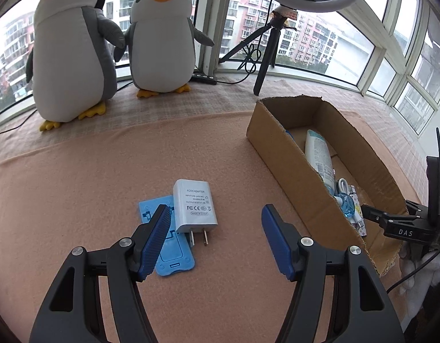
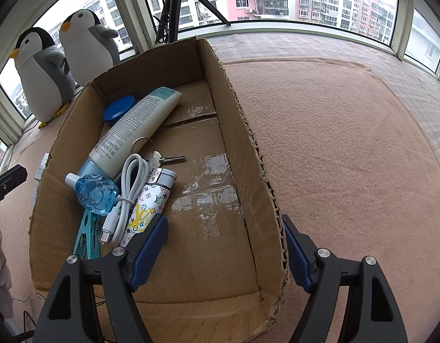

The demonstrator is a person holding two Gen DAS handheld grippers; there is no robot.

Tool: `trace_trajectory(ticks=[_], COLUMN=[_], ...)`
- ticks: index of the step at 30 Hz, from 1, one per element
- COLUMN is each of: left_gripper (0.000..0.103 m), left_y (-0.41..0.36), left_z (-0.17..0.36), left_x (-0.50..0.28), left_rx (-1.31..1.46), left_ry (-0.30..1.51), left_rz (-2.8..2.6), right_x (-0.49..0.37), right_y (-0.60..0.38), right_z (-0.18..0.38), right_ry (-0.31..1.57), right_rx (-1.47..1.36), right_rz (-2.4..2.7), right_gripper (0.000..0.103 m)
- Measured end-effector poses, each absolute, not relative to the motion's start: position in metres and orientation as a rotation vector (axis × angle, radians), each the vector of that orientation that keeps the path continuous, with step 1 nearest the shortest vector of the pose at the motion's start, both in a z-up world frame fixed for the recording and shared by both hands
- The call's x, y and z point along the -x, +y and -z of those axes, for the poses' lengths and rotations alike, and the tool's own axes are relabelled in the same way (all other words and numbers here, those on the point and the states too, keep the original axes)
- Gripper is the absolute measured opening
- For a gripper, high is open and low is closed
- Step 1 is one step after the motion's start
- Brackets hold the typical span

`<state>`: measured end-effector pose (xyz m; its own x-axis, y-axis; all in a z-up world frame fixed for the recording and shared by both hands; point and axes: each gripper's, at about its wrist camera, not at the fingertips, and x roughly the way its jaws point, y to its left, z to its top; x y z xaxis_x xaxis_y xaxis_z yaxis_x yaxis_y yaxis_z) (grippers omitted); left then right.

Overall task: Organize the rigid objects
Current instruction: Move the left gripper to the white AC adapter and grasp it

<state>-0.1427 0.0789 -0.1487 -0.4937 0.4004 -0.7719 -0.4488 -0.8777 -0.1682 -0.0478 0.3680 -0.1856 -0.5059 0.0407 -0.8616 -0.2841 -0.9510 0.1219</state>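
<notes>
A white AC adapter (image 1: 194, 205) lies on a blue plastic stand (image 1: 168, 245) on the pink cloth. My left gripper (image 1: 215, 214) is open and empty just above them, its left finger over the stand. The cardboard box (image 1: 294, 177) stands to the right. My right gripper (image 2: 224, 228) is open and empty, its jaws either side of the box's right wall (image 2: 248, 154). In the box lie a white tube (image 2: 137, 123), a blue round lid (image 2: 118, 111), keys (image 2: 162, 158), a white cable (image 2: 125, 197), a patterned lighter (image 2: 151, 203), a clear blue bottle (image 2: 95, 193) and a teal clip (image 2: 87, 238).
Two plush penguins (image 1: 74, 51) stand at the back left by the window. A ring light tripod (image 1: 265, 54) with its cable stands behind the box. The right gripper shows in the left wrist view (image 1: 402, 225) at the box's near end.
</notes>
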Motion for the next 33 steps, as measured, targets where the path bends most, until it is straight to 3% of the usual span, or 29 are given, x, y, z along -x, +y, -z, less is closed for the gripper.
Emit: trace_trajectory(ticks=[22, 27, 33], left_gripper=[0.06, 0.06, 0.049], left_y=[0.113, 0.116, 0.12], left_z=[0.176, 0.18, 0.181], left_x=[0.16, 0.166, 0.165], left_rx=[1.274, 1.311, 1.323], left_ry=[0.187, 0.142, 0.155], left_rz=[-2.267, -2.308, -2.329], right_x=[0.048, 0.048, 0.048], right_y=[0.368, 0.368, 0.368], right_z=[0.186, 0.186, 0.186], right_ry=[0.376, 0.375, 0.375], right_rx=[1.443, 1.443, 1.443], right_rz=[-2.547, -2.548, -2.547], right_gripper=[0.075, 0.075, 0.075])
